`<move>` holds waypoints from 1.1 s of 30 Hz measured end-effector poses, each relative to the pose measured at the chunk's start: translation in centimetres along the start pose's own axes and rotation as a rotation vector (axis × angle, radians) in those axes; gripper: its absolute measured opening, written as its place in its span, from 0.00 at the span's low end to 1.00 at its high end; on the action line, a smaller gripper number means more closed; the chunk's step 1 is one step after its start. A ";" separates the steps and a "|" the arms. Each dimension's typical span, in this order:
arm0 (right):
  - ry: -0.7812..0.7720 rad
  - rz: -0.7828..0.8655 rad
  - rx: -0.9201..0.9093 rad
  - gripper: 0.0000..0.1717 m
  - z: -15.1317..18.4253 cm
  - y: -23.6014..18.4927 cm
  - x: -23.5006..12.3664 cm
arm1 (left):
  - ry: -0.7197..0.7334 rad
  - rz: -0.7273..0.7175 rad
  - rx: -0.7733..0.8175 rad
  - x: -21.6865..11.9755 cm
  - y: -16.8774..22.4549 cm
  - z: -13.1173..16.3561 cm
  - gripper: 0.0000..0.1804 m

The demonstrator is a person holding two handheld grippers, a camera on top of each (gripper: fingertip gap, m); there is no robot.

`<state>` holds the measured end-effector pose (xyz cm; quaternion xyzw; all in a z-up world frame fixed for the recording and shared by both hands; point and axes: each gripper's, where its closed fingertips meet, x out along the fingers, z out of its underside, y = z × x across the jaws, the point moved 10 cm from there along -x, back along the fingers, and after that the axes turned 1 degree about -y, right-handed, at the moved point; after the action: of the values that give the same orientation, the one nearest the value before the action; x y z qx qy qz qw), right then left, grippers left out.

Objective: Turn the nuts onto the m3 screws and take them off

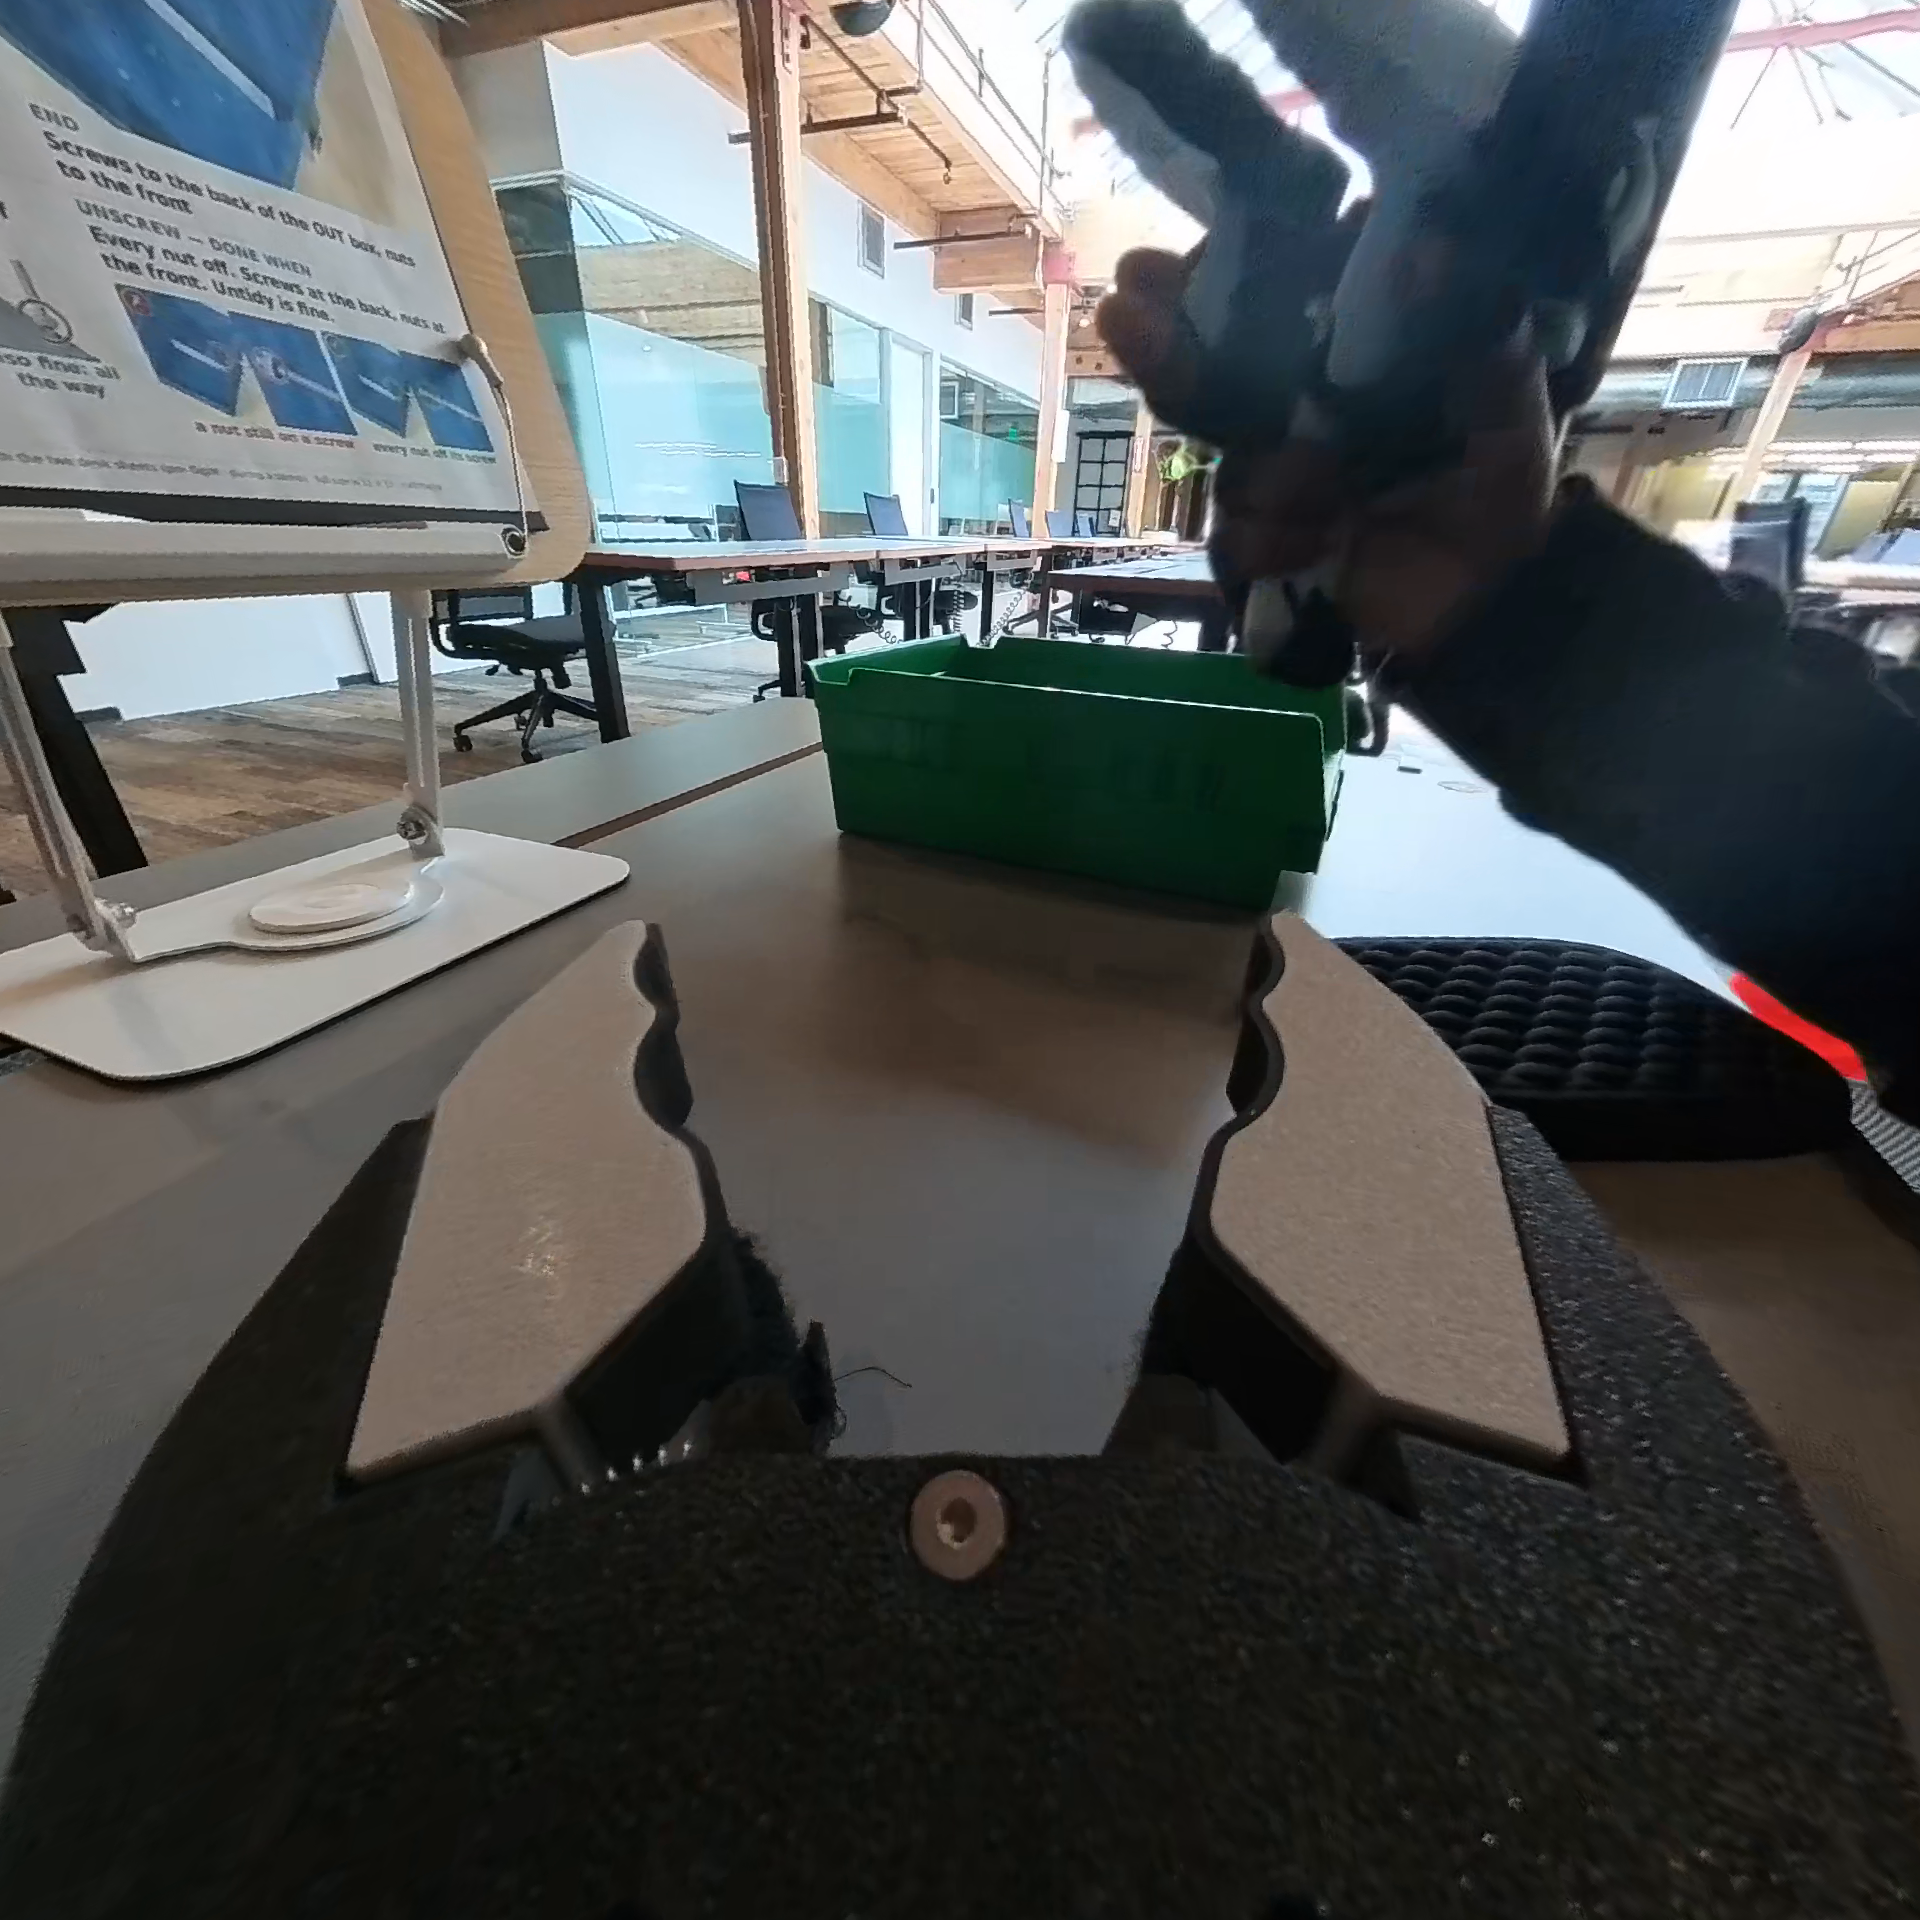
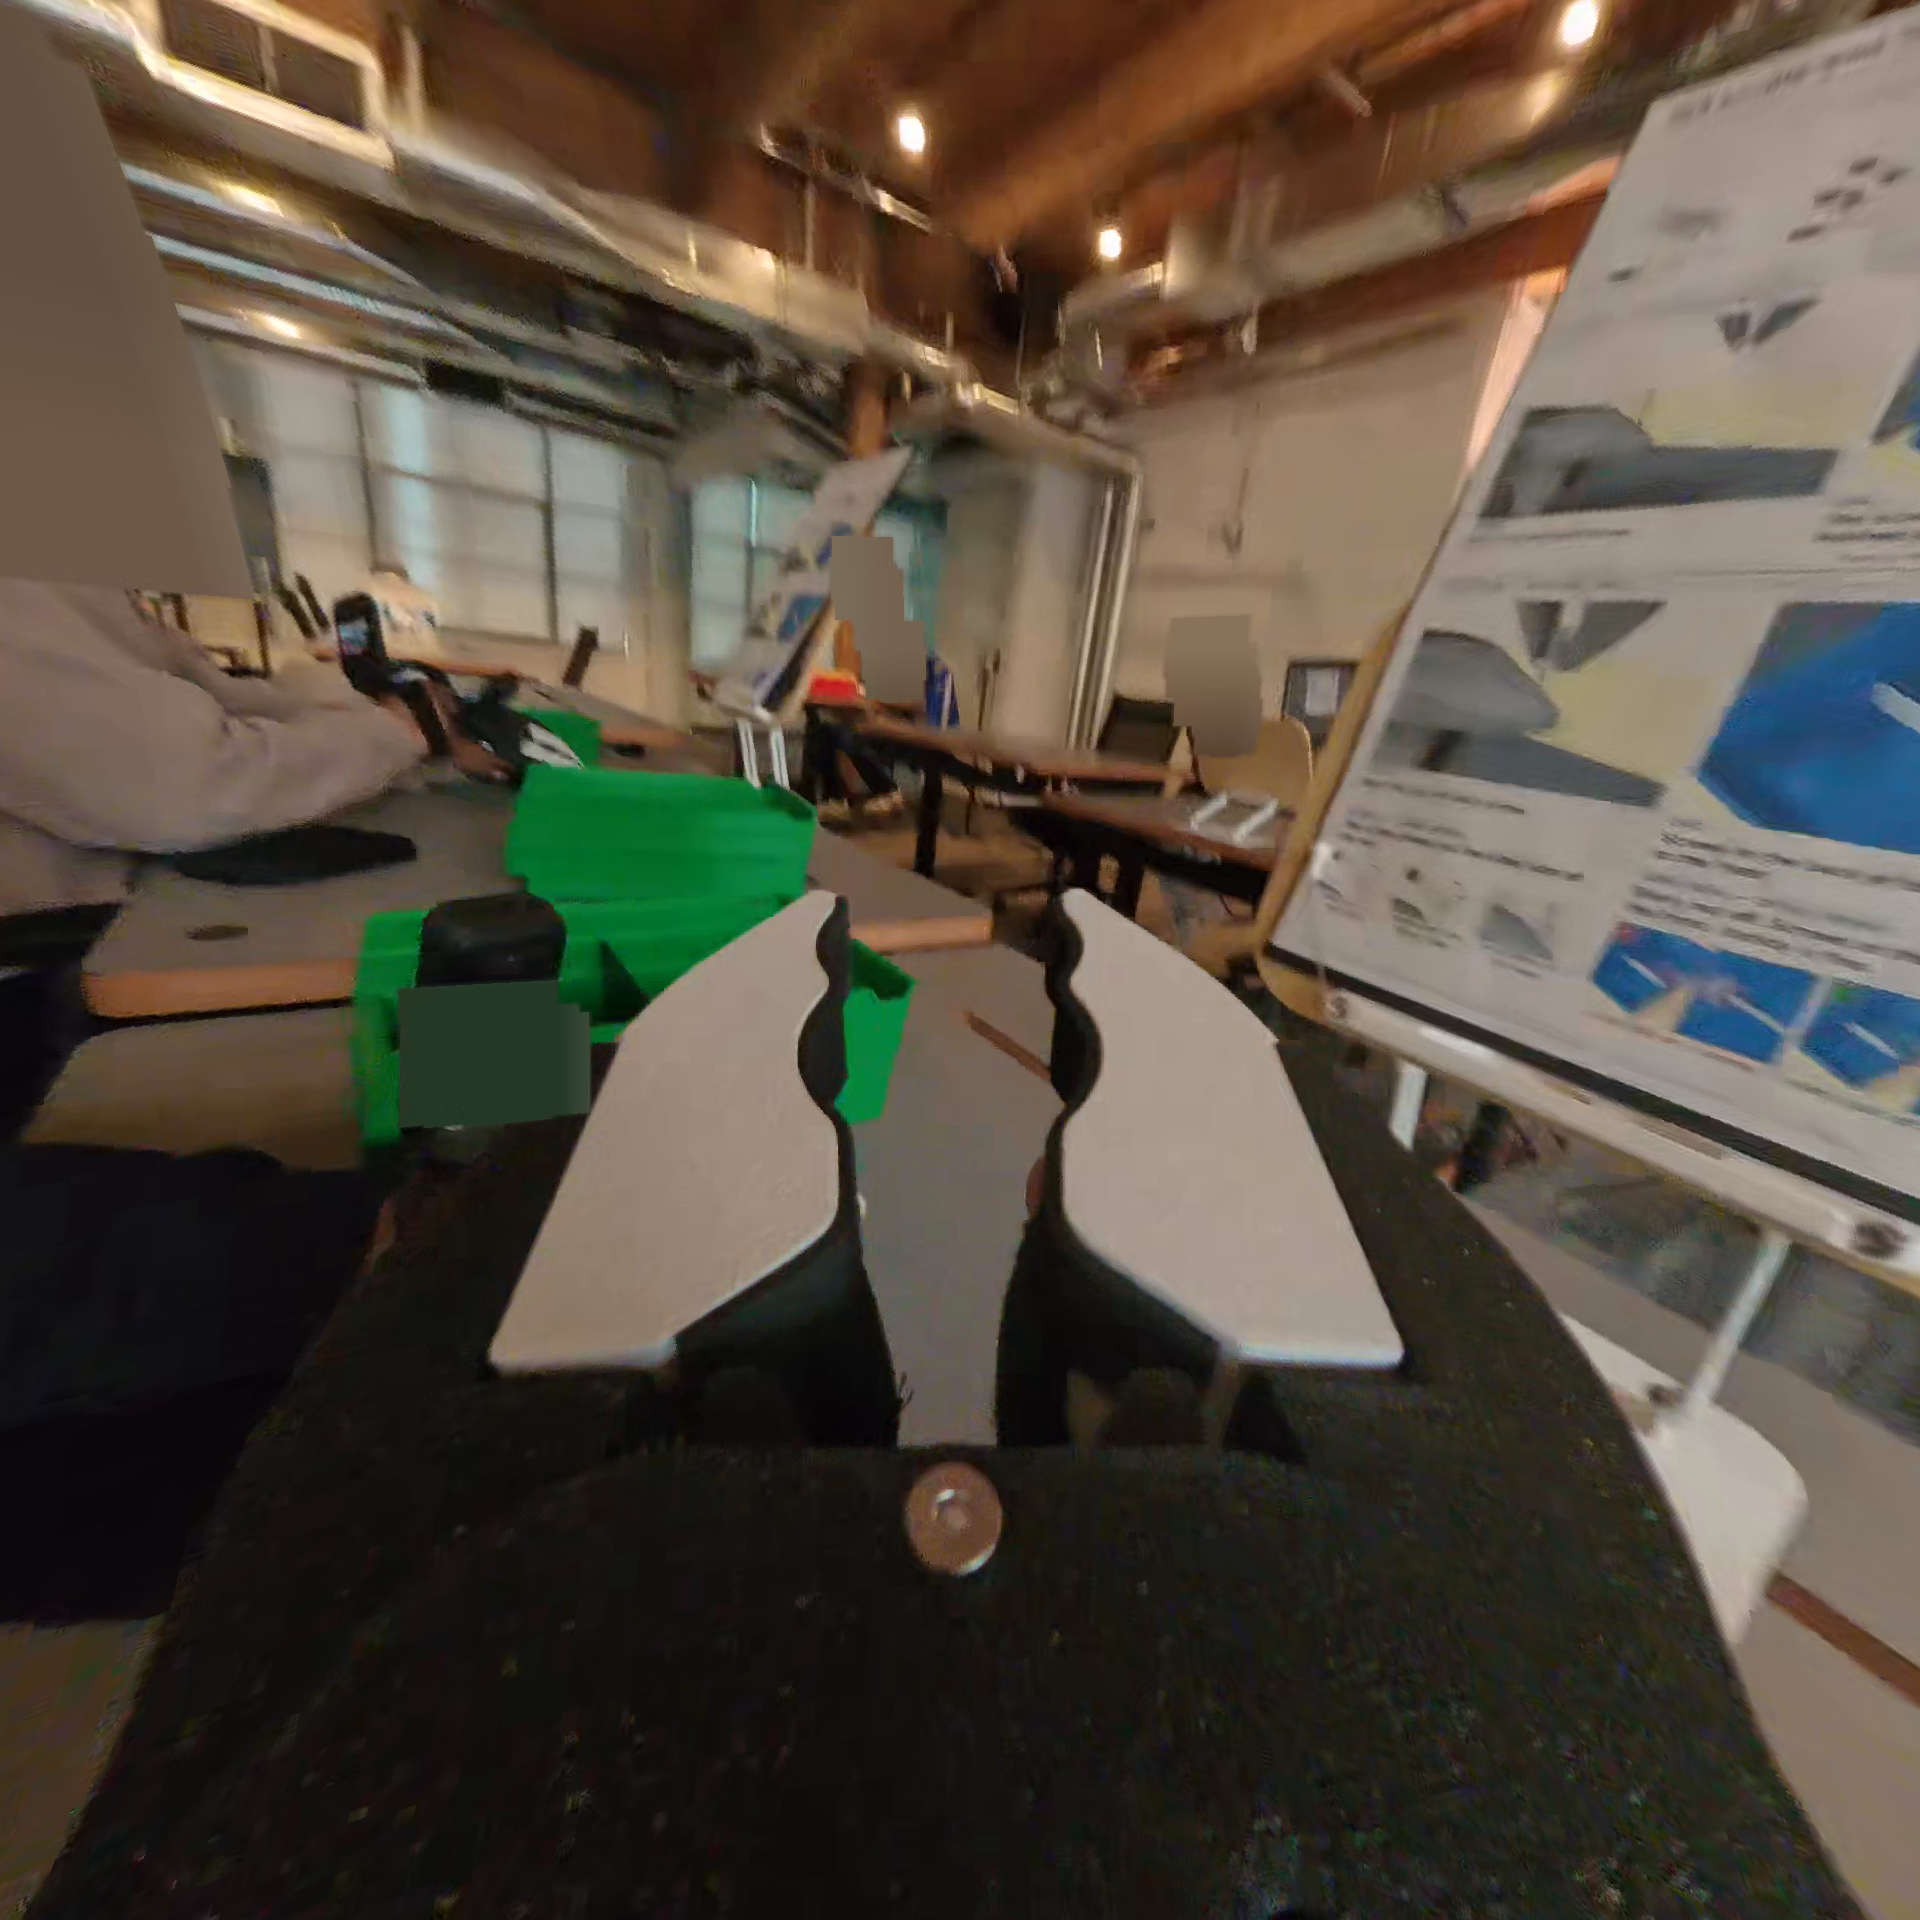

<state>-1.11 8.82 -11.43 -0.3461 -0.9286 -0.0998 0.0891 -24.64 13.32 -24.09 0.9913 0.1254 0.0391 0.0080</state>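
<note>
My left gripper [image 1: 958,935] is wide open and empty, low over the dark table [image 1: 935,1039]. A green bin [image 1: 1070,769] stands just ahead of it. A hand in a dark sleeve [image 1: 1662,727] holds a blurred dark tool above the bin's far right corner. My right gripper [image 2: 951,935] is open with nothing between its pads, held above the table. A green bin [image 2: 873,1029] lies left of its left finger, with a second green bin [image 2: 655,831] behind. No screws or nuts show in either view.
An instruction sheet on a white stand [image 1: 312,914] is at the left; it also shows in the right wrist view [image 2: 1662,727]. A black ribbed mat [image 1: 1579,1039] lies at the right. A person's sleeve [image 2: 156,727] rests on the neighbouring table. Across from one pair of fingers to the other is roughly 15 cm.
</note>
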 end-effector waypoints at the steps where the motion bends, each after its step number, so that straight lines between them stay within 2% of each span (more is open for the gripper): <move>1: 0.036 -0.006 -0.002 0.20 1.1 -0.6 0.3 | -0.001 0.002 0.004 0.0 0.1 0.0 0.56; 3: 0.075 0.036 0.025 0.19 3.7 -1.8 0.5 | -0.001 -0.003 0.010 -0.1 0.1 0.0 0.55; 6: 0.056 0.140 0.015 0.19 7.7 -3.5 -0.1 | 0.015 -0.010 -0.003 -0.2 -0.1 -0.1 0.52; 8: 0.050 0.156 -0.019 0.19 9.0 -4.3 -0.4 | 0.032 -0.014 -0.018 -0.3 -0.3 -0.2 0.51; 18: -0.077 0.027 0.061 0.21 10.5 -3.6 0.0 | 0.053 0.003 -0.053 -0.8 -0.5 -0.2 0.47; 33: -0.243 -0.031 0.096 0.21 12.7 -3.6 0.7 | 0.031 0.021 -0.042 -0.8 -0.3 0.1 0.43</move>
<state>-5.26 9.67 -23.93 -0.3367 -0.9415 -0.0136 -0.0092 -25.43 13.40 -24.22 0.9915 0.1140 0.0569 0.0264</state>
